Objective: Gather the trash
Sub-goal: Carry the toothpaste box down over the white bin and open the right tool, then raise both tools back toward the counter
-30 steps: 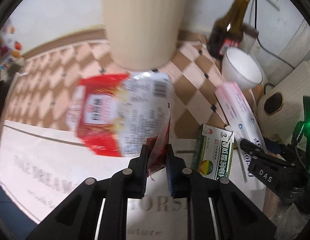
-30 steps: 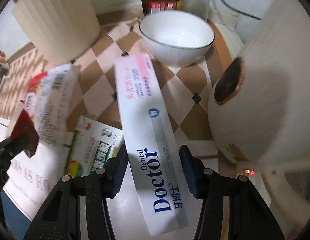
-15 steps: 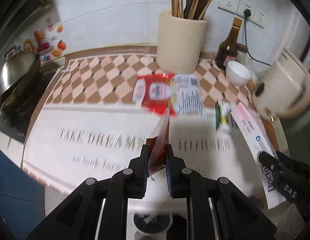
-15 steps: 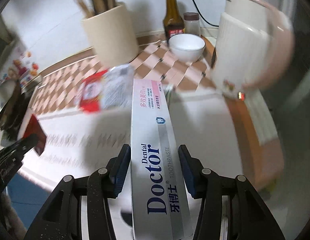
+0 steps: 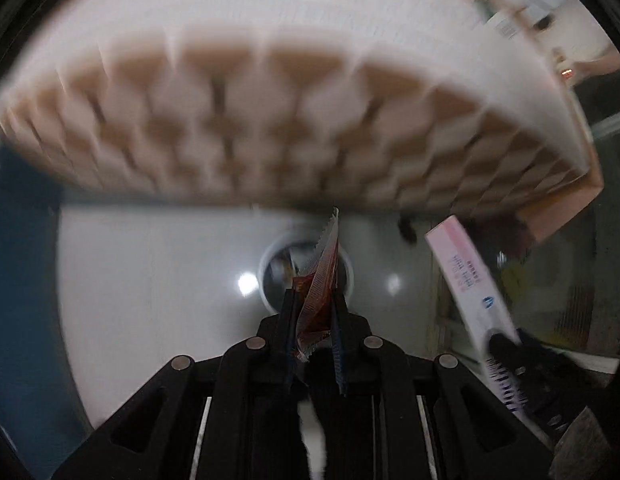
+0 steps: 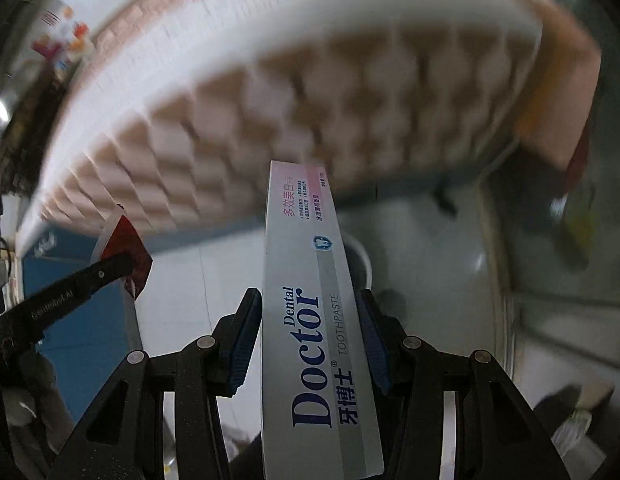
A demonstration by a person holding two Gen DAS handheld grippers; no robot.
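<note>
My left gripper [image 5: 314, 300] is shut on a torn red sachet [image 5: 322, 276] and points almost straight down over a white round bin [image 5: 267, 268] on the floor. My right gripper [image 6: 308, 300] is shut on a long white and pink toothpaste box [image 6: 310, 332], which sticks out ahead of the fingers. Part of the bin's rim [image 6: 362, 256] shows behind that box. In the right wrist view the left gripper [image 6: 118, 264] with the sachet [image 6: 128, 250] is at the left. In the left wrist view the box [image 5: 468, 276] and the right gripper [image 5: 506, 350] are at the right.
The counter's edge with its hanging tan-and-white checked cloth [image 5: 270, 140] fills the top of both views, blurred. A blue cabinet front [image 6: 82, 320] stands at the left. The pale glossy floor [image 5: 158, 280] surrounds the bin. Dark objects lie at the far right.
Both grippers have swung off the countertop and down, past its front edge, and now point at the floor and the bin. Each still holds its item.
</note>
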